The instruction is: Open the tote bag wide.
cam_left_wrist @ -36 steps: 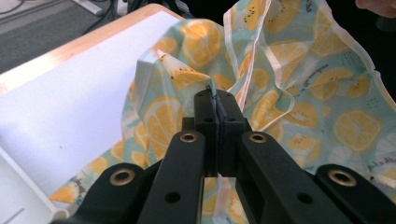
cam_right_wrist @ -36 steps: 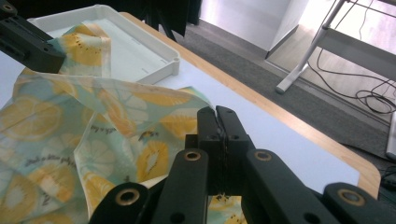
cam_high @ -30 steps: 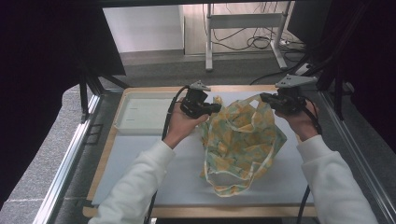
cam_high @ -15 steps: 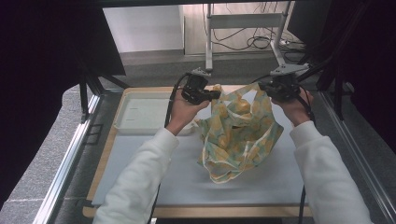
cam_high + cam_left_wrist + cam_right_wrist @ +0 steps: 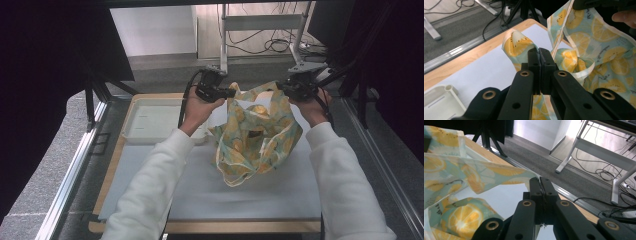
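Observation:
A fruit-print cloth (image 5: 255,140), pale blue-green with orange slices and a cream hem, hangs between both grippers above the white mat (image 5: 210,195). My left gripper (image 5: 231,93) is shut on the cloth's upper left edge; in the left gripper view its jaws (image 5: 539,53) pinch a fold of the cloth (image 5: 519,45). My right gripper (image 5: 281,87) is shut on the upper right edge; in the right gripper view its jaws (image 5: 540,181) clamp the hem of the cloth (image 5: 474,175). The cloth's lower part droops onto the mat.
A white plastic tray (image 5: 150,120) lies on the table's left side, its corner (image 5: 441,100) near my left gripper. The wooden table edge (image 5: 200,227) runs along the front. A metal stand (image 5: 260,30) and cables (image 5: 280,47) are on the floor beyond.
Both grippers have carried the cloth away from me toward the far edge of the table, the left one rising a little. The cloth hangs more stretched between them.

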A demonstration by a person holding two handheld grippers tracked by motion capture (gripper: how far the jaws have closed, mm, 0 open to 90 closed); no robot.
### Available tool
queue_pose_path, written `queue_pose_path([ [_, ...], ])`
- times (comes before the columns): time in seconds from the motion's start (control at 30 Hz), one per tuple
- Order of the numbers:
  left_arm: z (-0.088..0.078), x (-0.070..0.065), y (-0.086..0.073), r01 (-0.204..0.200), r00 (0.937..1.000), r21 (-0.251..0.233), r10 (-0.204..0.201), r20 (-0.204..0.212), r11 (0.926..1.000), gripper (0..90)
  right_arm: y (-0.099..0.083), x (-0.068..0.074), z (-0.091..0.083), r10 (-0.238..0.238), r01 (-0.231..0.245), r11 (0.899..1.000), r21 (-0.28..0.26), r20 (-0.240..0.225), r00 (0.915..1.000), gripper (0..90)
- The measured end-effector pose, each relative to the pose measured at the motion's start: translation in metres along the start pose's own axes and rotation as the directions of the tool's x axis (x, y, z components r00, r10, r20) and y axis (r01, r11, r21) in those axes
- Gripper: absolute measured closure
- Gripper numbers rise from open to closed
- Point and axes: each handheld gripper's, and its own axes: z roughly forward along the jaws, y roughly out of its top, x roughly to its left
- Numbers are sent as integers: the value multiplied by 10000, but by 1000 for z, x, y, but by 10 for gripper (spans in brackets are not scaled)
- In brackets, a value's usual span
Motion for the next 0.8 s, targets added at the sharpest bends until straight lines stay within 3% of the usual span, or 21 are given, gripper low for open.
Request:
queue_pose_path([
  [0.2,13,3,-1,-15,9999,216,18,-134,9998,894,-1,-5,13,88,-93,9996,278,155,9998,887],
  [0.5,40,12,-12,188,9996,832,-171,-218,9964,893,-25,-12,41,352,-354,9920,1209,40,9994,886],
  [0.8,67,20,-33,554,9983,1392,-524,-251,9887,892,-58,-15,67,721,-610,9707,2323,-396,9966,886],
])
